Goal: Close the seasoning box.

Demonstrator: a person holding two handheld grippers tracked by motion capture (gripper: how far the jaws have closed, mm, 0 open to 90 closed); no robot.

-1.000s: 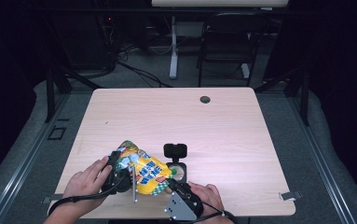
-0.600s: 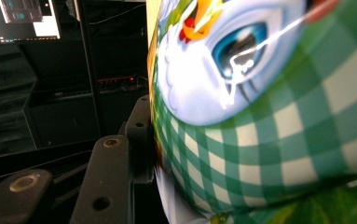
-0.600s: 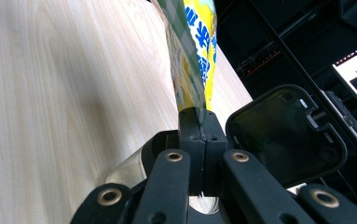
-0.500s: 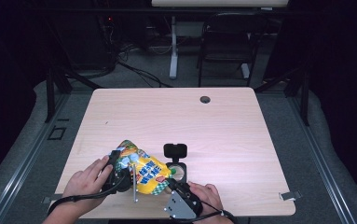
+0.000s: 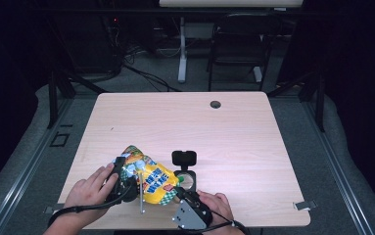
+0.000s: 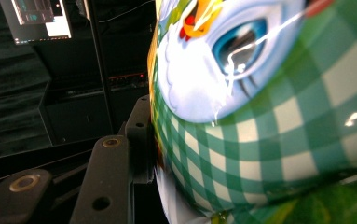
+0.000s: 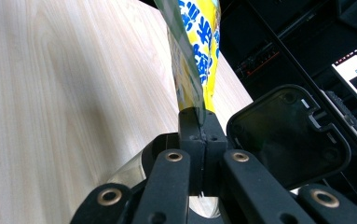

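Note:
A snack bag (image 5: 152, 179), yellow with blue print and a green checked end, is held up over the table's front edge between both grippers. My left gripper (image 5: 128, 177) is closed across the bag's wide checked end (image 6: 269, 116); one black finger (image 6: 141, 135) presses against it and the other is hidden behind the bag. My right gripper (image 7: 197, 122) is shut on the bag's thin sealed edge (image 7: 199, 51). A clear round container (image 5: 185, 180) with its black flip lid (image 5: 184, 157) standing open sits just right of the bag, close by the right gripper.
The light wooden table (image 5: 253, 147) has a dark cable hole (image 5: 215, 104) near its far edge. A metal clip (image 5: 305, 204) sits on the front right edge. Dark chairs and a white table leg (image 5: 182, 49) stand behind on the grey floor.

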